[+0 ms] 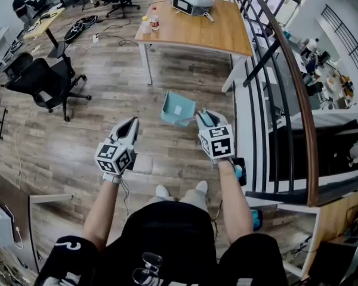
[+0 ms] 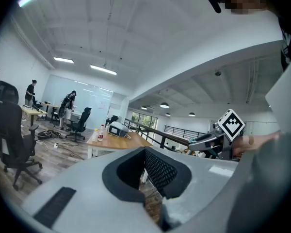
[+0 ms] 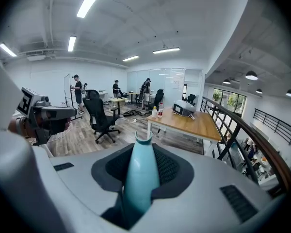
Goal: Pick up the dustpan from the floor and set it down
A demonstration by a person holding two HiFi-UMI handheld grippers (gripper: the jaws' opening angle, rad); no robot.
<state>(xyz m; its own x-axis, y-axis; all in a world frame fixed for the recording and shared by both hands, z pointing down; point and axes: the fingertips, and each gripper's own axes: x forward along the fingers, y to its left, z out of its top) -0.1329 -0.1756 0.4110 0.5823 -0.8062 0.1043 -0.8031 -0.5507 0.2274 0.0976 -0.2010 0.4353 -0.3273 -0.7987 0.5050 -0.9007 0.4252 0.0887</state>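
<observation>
Jaws on the right gripper are partway closed and clamped on the round handle of the light-blue plastic dustpan, so it's up off the wood-plank floor, scoop hanging just ahead of the gripper. The left gripper has its jaws together on nothing. Pan's gonna be light and stiff but the plastic is slick, so the handle is the right spot and it may swivel. Only thing inside is a pale square, maybe a sticker, too small to call.
</observation>
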